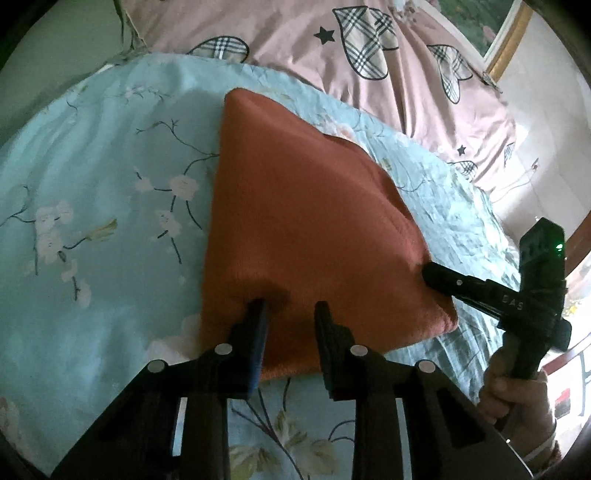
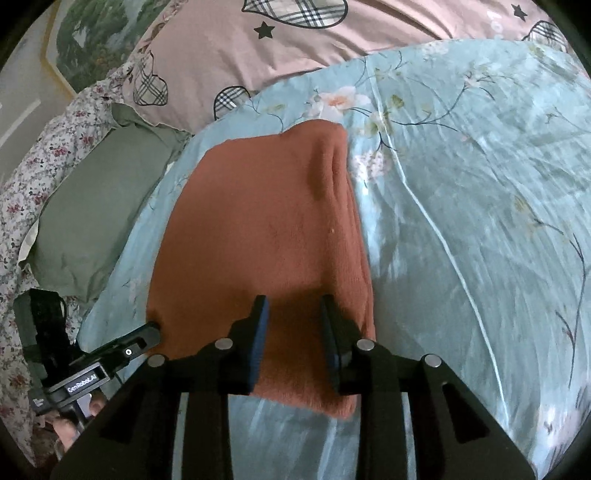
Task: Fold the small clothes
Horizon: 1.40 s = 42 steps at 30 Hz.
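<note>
A rust-orange knitted garment (image 1: 306,206) lies folded flat on the pale blue flowered bedspread (image 1: 92,192). My left gripper (image 1: 290,306) stands over its near edge with the jaws part open. Smooth orange cloth shows in the gap between them, not bunched. The right gripper (image 1: 430,273) touches the garment's right edge there, held by a hand (image 1: 517,391). In the right wrist view the garment (image 2: 258,221) fills the middle. My right gripper (image 2: 294,304) straddles its near right part, jaws part open over flat cloth. The left gripper (image 2: 153,328) meets the garment's left corner.
A pink quilt with plaid hearts (image 1: 369,48) lies behind the garment. A grey-green pillow (image 2: 96,214) and a small-flowered sheet (image 2: 29,184) lie at the left in the right wrist view. A gold-framed picture (image 1: 513,33) hangs on the wall. Bare bedspread (image 2: 480,221) spreads to the right.
</note>
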{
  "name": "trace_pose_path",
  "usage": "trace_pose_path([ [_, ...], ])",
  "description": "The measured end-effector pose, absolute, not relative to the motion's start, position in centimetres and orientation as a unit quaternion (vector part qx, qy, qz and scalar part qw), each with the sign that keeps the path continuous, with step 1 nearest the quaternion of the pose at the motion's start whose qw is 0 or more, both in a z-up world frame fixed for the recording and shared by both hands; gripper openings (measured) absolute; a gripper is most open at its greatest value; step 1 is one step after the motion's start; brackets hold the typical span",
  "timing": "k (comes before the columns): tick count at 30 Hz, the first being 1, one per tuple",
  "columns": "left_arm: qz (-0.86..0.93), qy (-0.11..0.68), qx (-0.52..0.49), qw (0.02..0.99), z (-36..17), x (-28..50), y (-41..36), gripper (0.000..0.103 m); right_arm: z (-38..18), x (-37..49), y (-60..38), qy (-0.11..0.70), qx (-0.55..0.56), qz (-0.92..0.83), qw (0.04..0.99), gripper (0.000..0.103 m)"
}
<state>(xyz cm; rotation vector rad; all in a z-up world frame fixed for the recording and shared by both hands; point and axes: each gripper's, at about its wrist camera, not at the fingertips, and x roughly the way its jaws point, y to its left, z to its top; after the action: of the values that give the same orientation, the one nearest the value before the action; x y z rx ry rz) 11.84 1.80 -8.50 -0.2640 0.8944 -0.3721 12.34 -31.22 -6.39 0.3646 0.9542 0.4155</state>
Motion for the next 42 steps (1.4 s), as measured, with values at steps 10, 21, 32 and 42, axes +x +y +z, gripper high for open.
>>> trace_pose_path([
  [10, -0.133, 0.423, -0.117, 0.889, -7.6, 9.4, 2.3, 0.036, -4.7, 8.4, -32.5, 0.439, 0.184, 0.192, 0.858, 0.036],
  [21, -0.062, 0.399, -0.079, 0.911, -6.3, 3.6, 4.0, 0.085, -2.6, 3.0, -31.1, 0.409, 0.099, 0.183, 0.888, 0.086],
  [32, -0.019, 0.404, -0.023, 0.914, -7.5, -1.7, 6.2, 0.086, -3.8, -2.1, -30.2, 0.42, 0.038, 0.189, 0.887, 0.097],
  [42, -0.033, 0.38, 0.044, 0.923, -5.5, -4.4, 3.8, 0.091, -3.4, -4.1, -30.6, 0.422, 0.035, 0.19, 0.886, 0.101],
])
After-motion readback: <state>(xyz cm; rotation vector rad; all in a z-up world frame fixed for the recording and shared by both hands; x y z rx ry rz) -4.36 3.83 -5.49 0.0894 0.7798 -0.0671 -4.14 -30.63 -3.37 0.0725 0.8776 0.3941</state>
